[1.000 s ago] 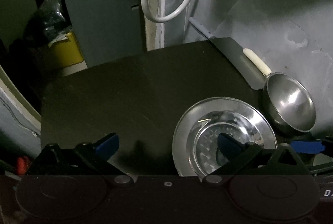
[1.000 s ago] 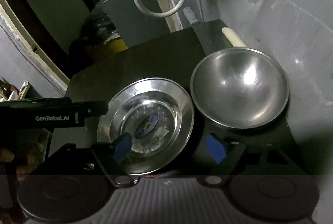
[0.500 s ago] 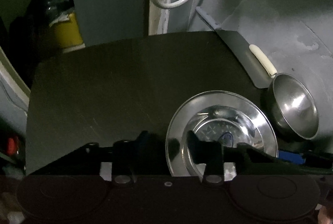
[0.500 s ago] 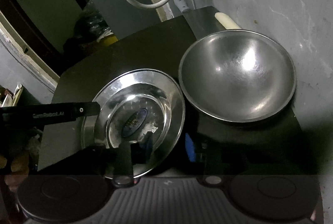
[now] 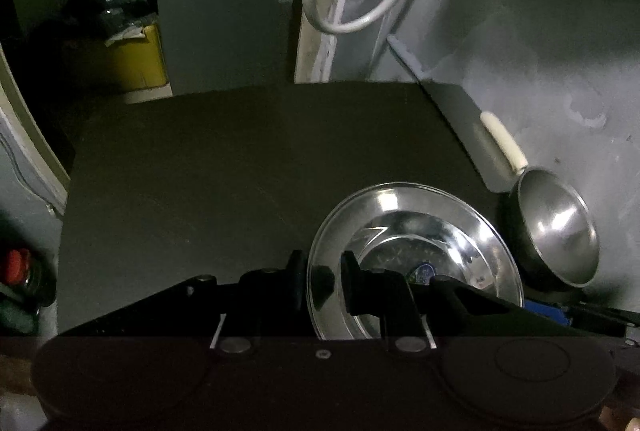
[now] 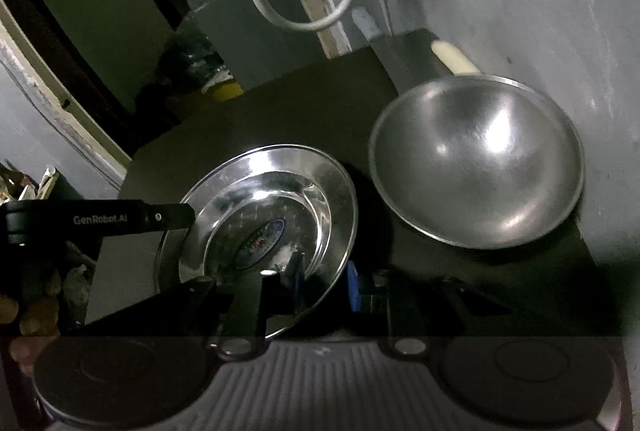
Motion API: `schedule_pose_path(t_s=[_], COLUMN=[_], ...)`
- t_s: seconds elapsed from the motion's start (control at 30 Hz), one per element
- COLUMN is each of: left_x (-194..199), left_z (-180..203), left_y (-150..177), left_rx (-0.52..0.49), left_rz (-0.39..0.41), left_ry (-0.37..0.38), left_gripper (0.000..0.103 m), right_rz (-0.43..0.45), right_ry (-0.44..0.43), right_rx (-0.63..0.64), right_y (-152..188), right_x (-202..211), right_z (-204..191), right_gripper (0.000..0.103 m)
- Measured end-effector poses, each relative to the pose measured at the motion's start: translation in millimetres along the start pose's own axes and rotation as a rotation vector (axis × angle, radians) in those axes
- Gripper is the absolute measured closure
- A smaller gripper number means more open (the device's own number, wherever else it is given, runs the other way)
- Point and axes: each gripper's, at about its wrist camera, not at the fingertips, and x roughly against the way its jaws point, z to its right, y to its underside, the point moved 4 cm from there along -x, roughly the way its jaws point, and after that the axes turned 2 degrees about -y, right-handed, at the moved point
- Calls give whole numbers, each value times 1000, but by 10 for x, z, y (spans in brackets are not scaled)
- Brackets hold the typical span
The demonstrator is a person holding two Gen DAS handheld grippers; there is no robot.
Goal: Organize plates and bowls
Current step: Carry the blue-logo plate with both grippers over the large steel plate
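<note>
Both views are dim, lit from somewhere above the steel bowl (image 6: 476, 163), which carries the brightest glare: soft white patches on its inner wall. The grey wall (image 6: 540, 11) behind the bowl is the palest area; away from it, to the bowl's left, the room falls into deep gloom. The steel plate (image 6: 260, 215) beside the bowl throws back streaky highlights on its rim. The black worktop (image 5: 240, 171) swallows detail, and a dark shadow sits under the bowl's near edge. Fisheye distortion bends straight lines near the frame borders, with black vignetting at the corners. The bowl's rim looks slightly smeared; grain is heavy throughout.
</note>
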Motion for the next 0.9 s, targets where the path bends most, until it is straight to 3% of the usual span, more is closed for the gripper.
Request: schedule_pose_path(t_s=[0.37,0.7,0.9], left_x=[613,964,1083], left_z=[-134,-346,-417], left_y=[49,393,663], left_rx=[24,62,51], left_rz=[105,114,98], left_ry=[38,43,6], left_gripper=[83,83,82], right_rz=[89,84,63], right_ry=[-7,-13,-17], right_rx=[54,74,99], right_y=[-5,332,594], right_x=[456,737,808], right_z=[-360,-667,-834], right_gripper=[78,78,78])
